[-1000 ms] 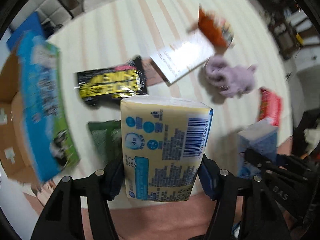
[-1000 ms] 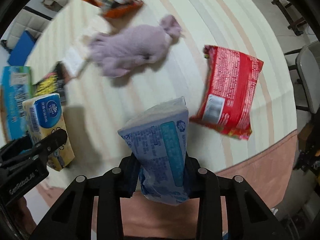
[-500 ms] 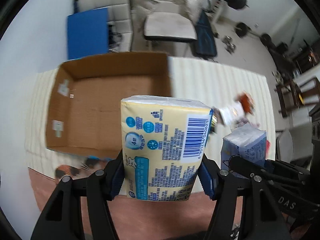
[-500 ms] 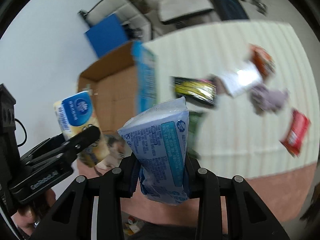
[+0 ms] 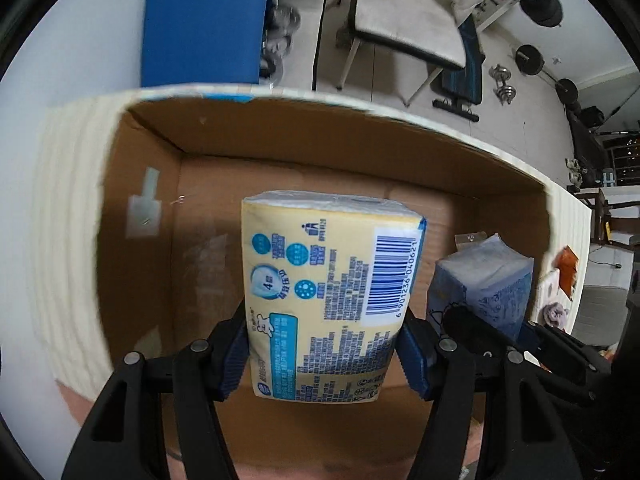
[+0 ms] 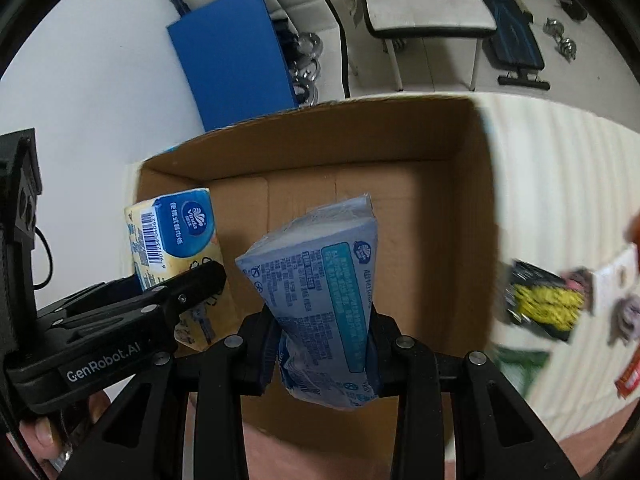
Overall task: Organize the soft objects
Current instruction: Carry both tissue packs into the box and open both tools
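Both grippers are hovering over the open box (image 5: 152, 152), the left gripper (image 5: 324, 354) clamping the yellow pack (image 5: 332, 296) and the right gripper (image 6: 326, 350) squeezing the blue pack (image 6: 320, 300), apparently needing lowering and release next.

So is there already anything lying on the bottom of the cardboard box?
No, the cardboard box floor shows bare; both tissue packs are held in the claws above it.

Over the open cardboard box (image 5: 148, 200), the yellow tissue pack (image 5: 328, 300) sits left of the blue tissue pack (image 6: 324, 304), with snack packets (image 6: 540, 304) on the table (image 6: 560, 184) to the right.
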The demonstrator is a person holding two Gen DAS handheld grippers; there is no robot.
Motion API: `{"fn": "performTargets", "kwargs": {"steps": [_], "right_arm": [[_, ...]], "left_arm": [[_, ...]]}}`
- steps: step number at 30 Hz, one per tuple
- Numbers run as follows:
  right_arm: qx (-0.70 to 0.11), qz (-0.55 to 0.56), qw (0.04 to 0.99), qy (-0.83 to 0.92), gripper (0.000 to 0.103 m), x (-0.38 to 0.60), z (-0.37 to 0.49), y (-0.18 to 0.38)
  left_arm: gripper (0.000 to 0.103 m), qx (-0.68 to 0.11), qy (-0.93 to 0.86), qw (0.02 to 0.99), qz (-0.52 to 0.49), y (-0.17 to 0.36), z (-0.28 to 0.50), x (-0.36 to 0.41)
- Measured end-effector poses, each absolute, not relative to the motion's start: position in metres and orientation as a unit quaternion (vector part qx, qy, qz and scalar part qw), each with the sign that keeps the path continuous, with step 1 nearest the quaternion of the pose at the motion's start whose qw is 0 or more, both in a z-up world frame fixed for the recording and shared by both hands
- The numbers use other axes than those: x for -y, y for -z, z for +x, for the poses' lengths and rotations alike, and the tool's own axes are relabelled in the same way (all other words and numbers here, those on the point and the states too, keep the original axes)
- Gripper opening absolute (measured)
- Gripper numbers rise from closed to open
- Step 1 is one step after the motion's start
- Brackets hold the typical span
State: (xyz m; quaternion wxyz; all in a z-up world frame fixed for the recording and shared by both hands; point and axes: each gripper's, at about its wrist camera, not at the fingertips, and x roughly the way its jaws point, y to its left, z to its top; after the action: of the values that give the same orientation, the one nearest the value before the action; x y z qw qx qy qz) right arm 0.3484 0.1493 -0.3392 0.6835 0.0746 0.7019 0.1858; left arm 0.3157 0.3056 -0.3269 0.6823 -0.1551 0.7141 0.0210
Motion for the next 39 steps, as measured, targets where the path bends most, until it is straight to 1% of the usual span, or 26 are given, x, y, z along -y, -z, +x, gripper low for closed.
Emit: {"fn": "performTargets", "kwargs": {"steps": [3,6,11,14,15,16,17,18,19,20,21,22,23,25,28,30,32,39], "right_arm": [[-0.708,0.071,0.68,-0.178,0.038,-0.164,0.357,0.358],[-0.716,0.071,0.673,-0.171,0.038,-0.172,0.368,0.381],[-0.718,0.066,0.671,-0.172,0.038,-0.172,0.375,0.398],[-0.715,0.064,0.673,-0.18,0.044,-0.172,0.376,0.402],[-0.714,0.061,0.674,-0.181,0.052,-0.171,0.376,0.402],[-0.712,0.058,0.676,-0.179,0.057,-0.17,0.376,0.401],[-0.714,0.054,0.676,-0.174,0.07,-0.167,0.376,0.4],[-0.714,0.055,0.677,-0.172,0.082,-0.165,0.375,0.397],[-0.713,0.058,0.677,-0.173,0.086,-0.162,0.376,0.397],[-0.713,0.06,0.676,-0.175,0.092,-0.16,0.375,0.394],[-0.714,0.057,0.676,-0.174,0.092,-0.159,0.373,0.391],[-0.713,0.053,0.677,-0.173,0.092,-0.158,0.371,0.387],[-0.713,0.052,0.676,-0.176,0.092,-0.157,0.368,0.383],[-0.717,0.043,0.674,-0.175,0.092,-0.156,0.361,0.377],[-0.721,0.016,0.672,-0.166,0.092,-0.161,0.355,0.372],[-0.724,0.005,0.672,-0.155,0.103,-0.161,0.352,0.37],[-0.722,-0.007,0.677,-0.142,0.103,-0.16,0.348,0.368],[-0.71,-0.03,0.693,-0.12,0.103,-0.158,0.324,0.353]], "left_arm": [[0.061,-0.733,-0.008,0.661,-0.162,0.355,0.327,-0.314],[0.061,-0.741,0.002,0.651,-0.161,0.368,0.334,-0.315],[0.062,-0.754,0.019,0.636,-0.165,0.388,0.341,-0.317],[0.062,-0.763,0.007,0.625,-0.167,0.395,0.345,-0.318],[0.062,-0.766,0.002,0.62,-0.17,0.396,0.345,-0.319],[0.062,-0.766,0.0,0.619,-0.176,0.397,0.347,-0.321],[0.063,-0.765,-0.001,0.618,-0.182,0.396,0.347,-0.322],[0.067,-0.763,-0.002,0.619,-0.187,0.392,0.346,-0.323],[0.072,-0.76,-0.004,0.622,-0.187,0.388,0.346,-0.324],[0.075,-0.759,-0.008,0.626,-0.181,0.383,0.346,-0.323],[0.082,-0.758,-0.013,0.63,-0.171,0.378,0.345,-0.322],[0.085,-0.756,-0.017,0.634,-0.163,0.373,0.345,-0.321],[0.087,-0.754,-0.019,0.639,-0.155,0.367,0.343,-0.319],[0.097,-0.753,-0.019,0.641,-0.145,0.358,0.339,-0.316],[0.097,-0.745,-0.031,0.655,-0.125,0.34,0.329,-0.314],[0.099,-0.734,-0.042,0.669,-0.109,0.325,0.319,-0.312],[0.102,-0.725,-0.044,0.679,-0.102,0.323,0.313,-0.316],[0.102,-0.702,-0.056,0.705,-0.08,0.304,0.278,-0.318]]}}
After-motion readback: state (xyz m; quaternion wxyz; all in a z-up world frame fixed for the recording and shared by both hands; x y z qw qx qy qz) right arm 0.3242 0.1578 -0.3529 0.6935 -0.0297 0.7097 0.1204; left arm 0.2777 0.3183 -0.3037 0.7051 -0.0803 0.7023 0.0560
